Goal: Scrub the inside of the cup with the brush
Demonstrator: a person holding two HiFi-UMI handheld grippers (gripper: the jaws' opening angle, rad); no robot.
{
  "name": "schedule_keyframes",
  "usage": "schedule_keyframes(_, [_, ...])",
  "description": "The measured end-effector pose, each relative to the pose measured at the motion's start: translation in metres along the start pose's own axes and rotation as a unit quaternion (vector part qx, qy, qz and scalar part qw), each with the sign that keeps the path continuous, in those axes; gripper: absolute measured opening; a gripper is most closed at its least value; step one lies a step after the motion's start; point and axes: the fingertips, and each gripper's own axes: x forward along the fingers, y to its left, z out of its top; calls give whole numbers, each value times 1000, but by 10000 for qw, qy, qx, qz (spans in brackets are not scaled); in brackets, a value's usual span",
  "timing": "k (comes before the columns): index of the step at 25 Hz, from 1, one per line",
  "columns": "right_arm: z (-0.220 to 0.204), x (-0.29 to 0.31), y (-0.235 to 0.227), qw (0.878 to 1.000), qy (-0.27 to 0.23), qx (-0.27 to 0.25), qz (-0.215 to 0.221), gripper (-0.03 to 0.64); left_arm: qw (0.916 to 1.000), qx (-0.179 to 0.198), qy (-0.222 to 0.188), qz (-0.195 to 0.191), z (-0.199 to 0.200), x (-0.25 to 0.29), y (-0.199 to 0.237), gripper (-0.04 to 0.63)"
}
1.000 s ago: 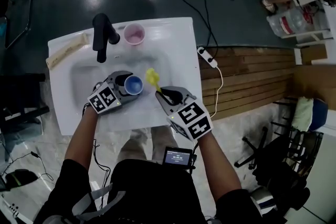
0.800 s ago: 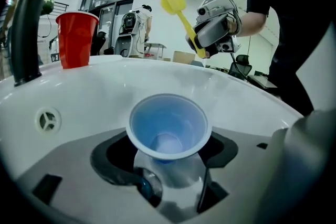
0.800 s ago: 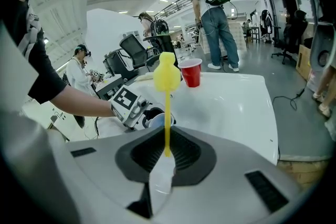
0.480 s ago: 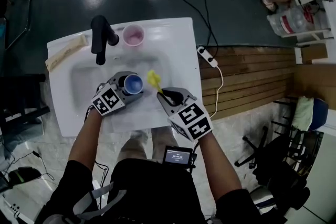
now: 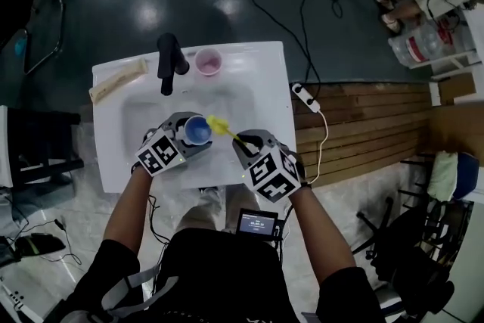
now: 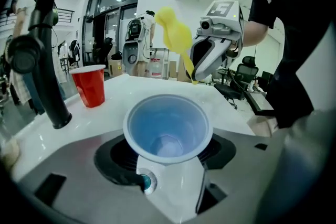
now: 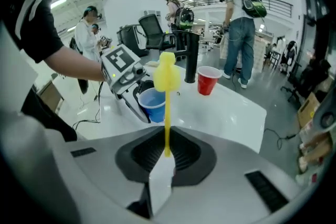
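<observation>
A blue plastic cup (image 5: 198,130) sits between the jaws of my left gripper (image 5: 185,138), mouth toward the camera (image 6: 168,126). Those jaws have just been closing and now press on the cup. It is held above the sink. My right gripper (image 5: 248,144) is shut on the thin handle of a yellow brush (image 7: 167,128). The brush's yellow head (image 5: 218,124) hangs just right of the cup's rim, outside the cup. From the left gripper view the brush head (image 6: 176,34) stands above and beyond the cup. The cup's inside looks empty.
A white sink unit (image 5: 257,87) carries a black faucet (image 5: 169,60), a red cup (image 5: 209,61) behind it and a pale long object (image 5: 117,79) at the back left corner. A power strip and cable (image 5: 306,97) lie on the floor at the right. People stand in the background.
My left gripper has lifted the blue cup. The yellow brush head now sits closer to the cup's rim, and the right gripper has rolled a little.
</observation>
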Motion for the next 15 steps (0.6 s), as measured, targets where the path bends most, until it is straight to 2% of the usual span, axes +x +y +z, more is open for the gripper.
schedule_keyframes(5, [11,-9,10,9949,336,-927,-227,37,9999,27,128,55,10,-18,-21,298])
schedule_keyframes(9, [20,-20,17,9857,540,-1539,-421,37,9998,15,162,121,21,-33,-33,298])
schedule_keyframes(12, [26,-28,21,9714,740,-2174,-606,37,9997,-14,214,138,28,-46,-40,298])
schedule_keyframes(15, [34,-36,26,9495,962,-2870,-832,37,9994,-49,319,134,31,-60,-49,298])
